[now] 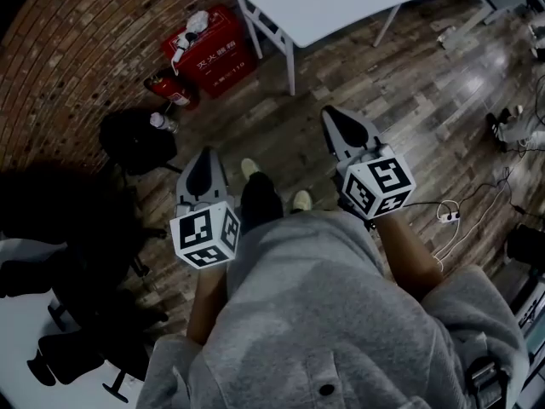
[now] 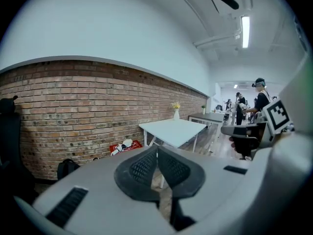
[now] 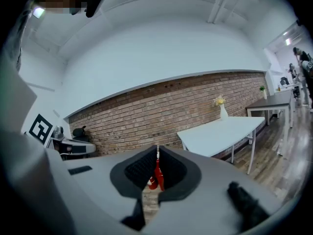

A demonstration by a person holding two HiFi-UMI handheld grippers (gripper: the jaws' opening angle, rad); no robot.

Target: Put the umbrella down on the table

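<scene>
Closed left claw (image 2: pixel 157 151), table (image 2: pixel 172 130) well beyond

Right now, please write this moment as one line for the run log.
left gripper: shut, empty | right gripper: shut, empty | umbrella: not in view | white table: ahead of both grippers

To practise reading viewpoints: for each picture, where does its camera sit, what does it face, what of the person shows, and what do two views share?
Head view: on the head, looking steeply down at the floor; shows grey top, shoes, left hand-held gripper, right hand-held gripper.
Left gripper view: on the left hand-held gripper, along its shut jaws toward wall and table.
Right gripper view: on the right hand-held gripper, along its shut jaws toward wall and extinguisher.
Shared: all three show the table.
</scene>
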